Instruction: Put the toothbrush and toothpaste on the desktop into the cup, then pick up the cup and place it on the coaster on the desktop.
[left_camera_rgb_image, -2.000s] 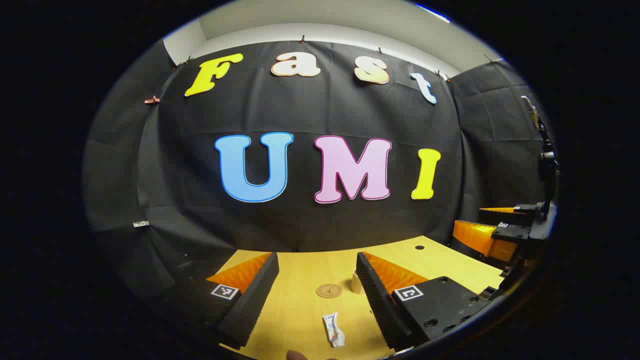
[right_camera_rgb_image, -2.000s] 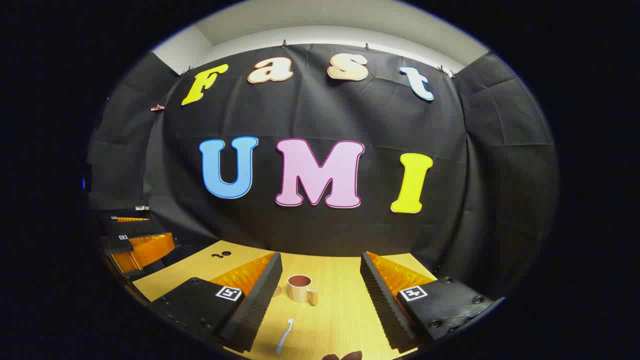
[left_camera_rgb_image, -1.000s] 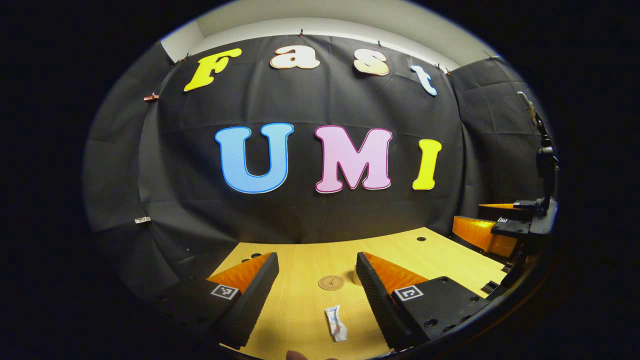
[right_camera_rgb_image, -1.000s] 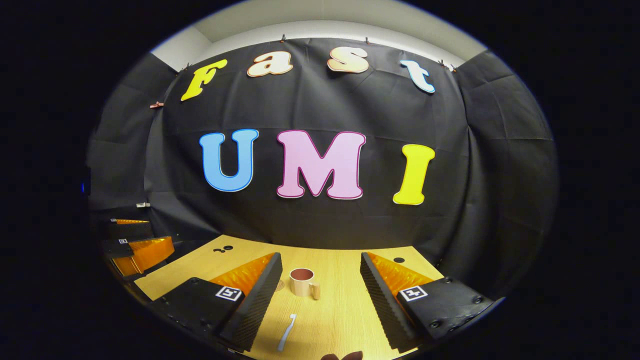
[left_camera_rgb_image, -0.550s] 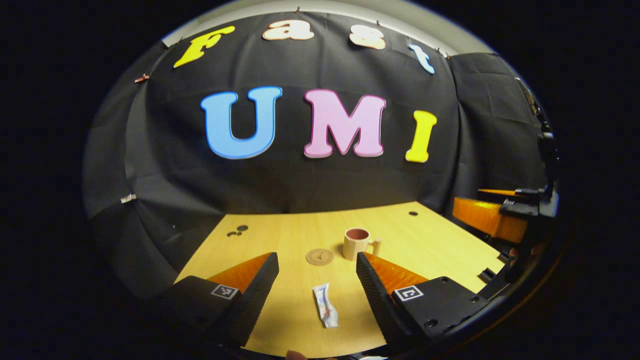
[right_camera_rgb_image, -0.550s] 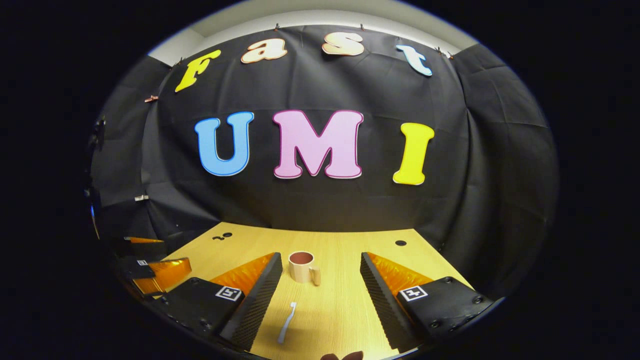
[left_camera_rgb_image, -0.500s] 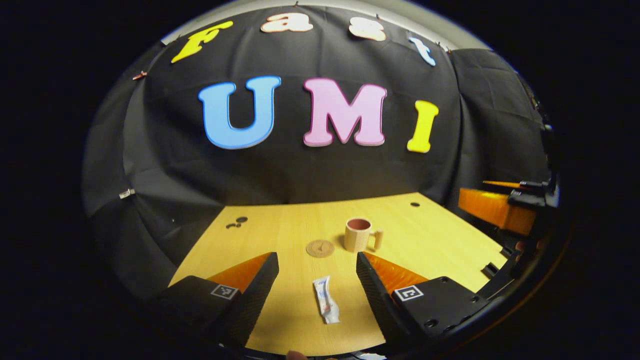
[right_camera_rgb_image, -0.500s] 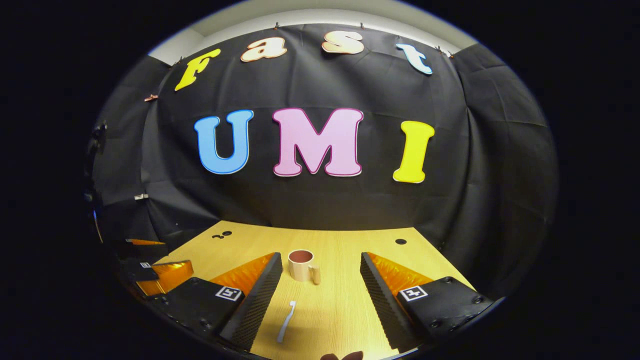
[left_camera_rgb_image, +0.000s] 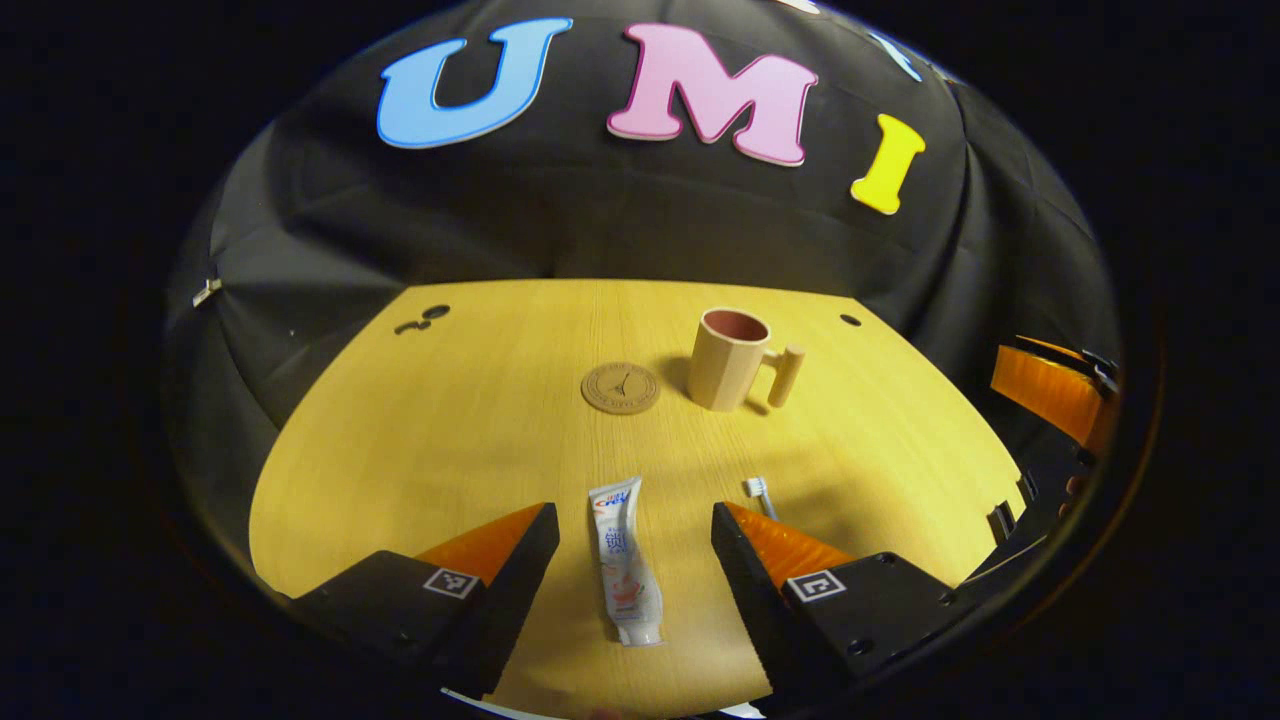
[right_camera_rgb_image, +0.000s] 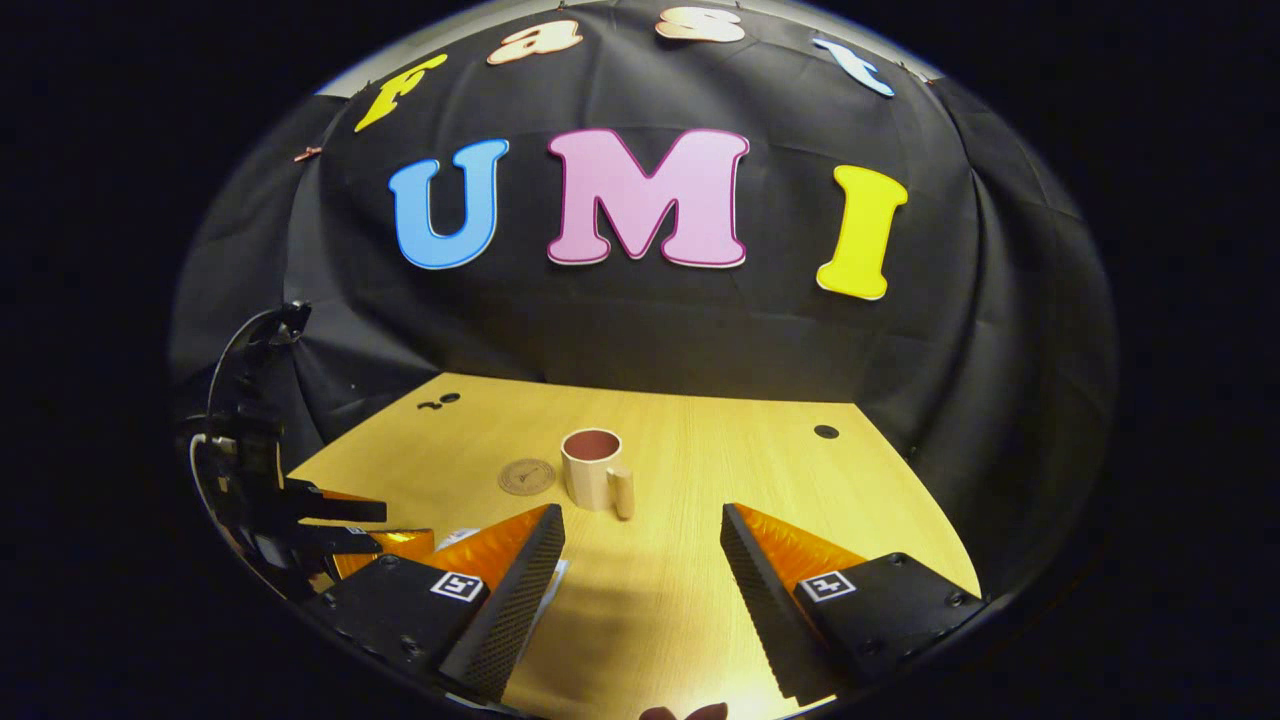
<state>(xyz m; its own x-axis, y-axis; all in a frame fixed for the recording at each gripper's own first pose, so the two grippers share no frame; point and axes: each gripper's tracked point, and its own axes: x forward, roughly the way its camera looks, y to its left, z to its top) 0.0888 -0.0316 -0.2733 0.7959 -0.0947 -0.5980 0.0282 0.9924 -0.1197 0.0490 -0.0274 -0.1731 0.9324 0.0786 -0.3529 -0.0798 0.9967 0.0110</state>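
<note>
Coaster (left_camera_rgb_image: 620, 388) just left of cup (left_camera_rgb_image: 727, 358)

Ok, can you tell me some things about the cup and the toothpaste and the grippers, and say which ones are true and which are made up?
1. The toothpaste lies flat on the desk between the left gripper's open fingers. True.
2. The cup already stands on the coaster. False: it stands on the desk right beside the coaster.
3. The toothbrush is inside the cup. False: its head lies on the desk, near the left gripper's finger.
4. The right gripper is open and holds nothing. True.
5. The cup lies tipped on its side. False: it stands upright, its opening up.
</note>
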